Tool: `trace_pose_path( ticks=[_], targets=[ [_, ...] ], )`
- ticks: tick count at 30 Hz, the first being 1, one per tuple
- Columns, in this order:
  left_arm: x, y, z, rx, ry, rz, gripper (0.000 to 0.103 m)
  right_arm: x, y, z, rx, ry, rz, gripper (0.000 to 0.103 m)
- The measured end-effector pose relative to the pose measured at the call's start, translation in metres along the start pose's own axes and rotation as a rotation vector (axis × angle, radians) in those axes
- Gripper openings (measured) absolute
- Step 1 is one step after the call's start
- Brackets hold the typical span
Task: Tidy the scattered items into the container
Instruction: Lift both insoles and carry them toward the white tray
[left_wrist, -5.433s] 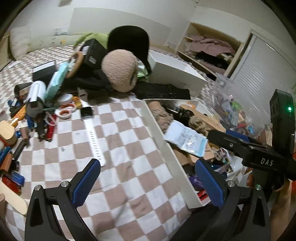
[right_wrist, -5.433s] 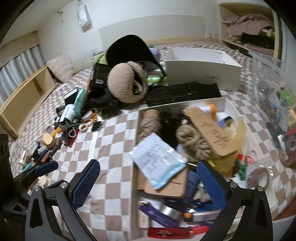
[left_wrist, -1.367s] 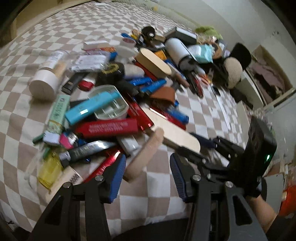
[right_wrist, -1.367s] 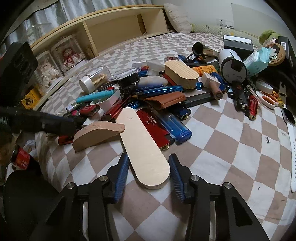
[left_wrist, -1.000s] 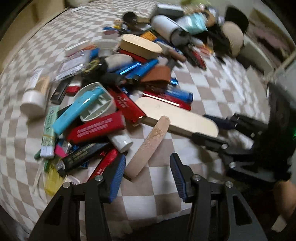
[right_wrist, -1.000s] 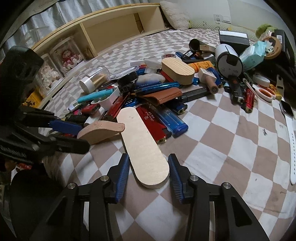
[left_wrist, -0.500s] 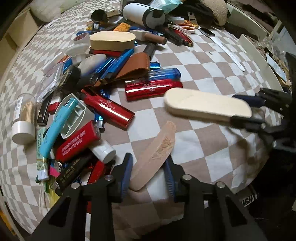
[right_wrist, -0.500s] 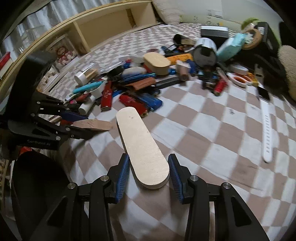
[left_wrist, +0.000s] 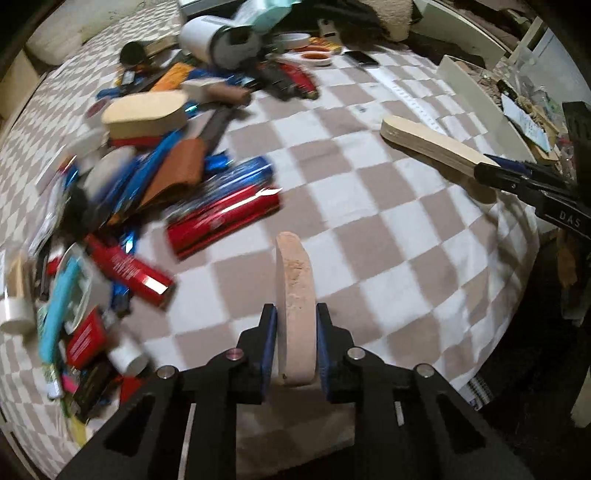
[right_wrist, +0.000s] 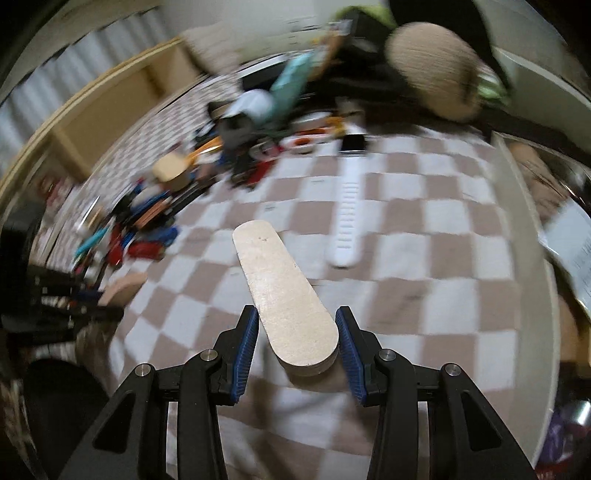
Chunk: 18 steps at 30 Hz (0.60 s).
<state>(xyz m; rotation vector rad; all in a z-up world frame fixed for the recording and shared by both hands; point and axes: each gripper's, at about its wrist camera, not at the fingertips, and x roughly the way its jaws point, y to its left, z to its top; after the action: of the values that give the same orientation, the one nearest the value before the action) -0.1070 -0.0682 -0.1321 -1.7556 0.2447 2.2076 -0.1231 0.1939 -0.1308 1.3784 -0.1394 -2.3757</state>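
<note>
Black hand-held gripper (left_wrist: 294, 343) frames, blue ribbed pads (right_wrist: 246, 341), silver screws

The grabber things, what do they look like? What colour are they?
Both are black plastic frames with cut-out holes and round silver bolts. The left gripper and the right gripper each have two fingers lined with ridged blue pads. From the left wrist view, the right one shows white letters, "DAS". No cables or sleeves show.

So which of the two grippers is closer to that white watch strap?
Right. The right gripper hangs just short of the white watch strap; the left gripper sits further back beside the clutter.
</note>
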Motion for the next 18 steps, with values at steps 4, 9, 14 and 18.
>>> trace_pose_path(
  ticks=[4,9,14,18],
  targets=[
    [0.007,-0.018,0.02,0.014,-0.015,-0.032,0.02,-0.004,-0.016,-0.005,0.068,0.009,-0.008,0.044],
    [0.017,-0.037,0.04,0.02,-0.059,-0.044,0.02,-0.001,-0.013,-0.011,0.068,0.031,0.012,0.044],
    [0.021,-0.054,0.036,0.003,-0.109,-0.028,0.02,0.007,-0.009,-0.01,0.039,0.034,-0.022,0.044],
    [0.025,-0.061,0.032,-0.006,-0.159,0.0,0.02,0.015,-0.003,-0.004,-0.013,0.032,-0.057,0.05]
  ],
)
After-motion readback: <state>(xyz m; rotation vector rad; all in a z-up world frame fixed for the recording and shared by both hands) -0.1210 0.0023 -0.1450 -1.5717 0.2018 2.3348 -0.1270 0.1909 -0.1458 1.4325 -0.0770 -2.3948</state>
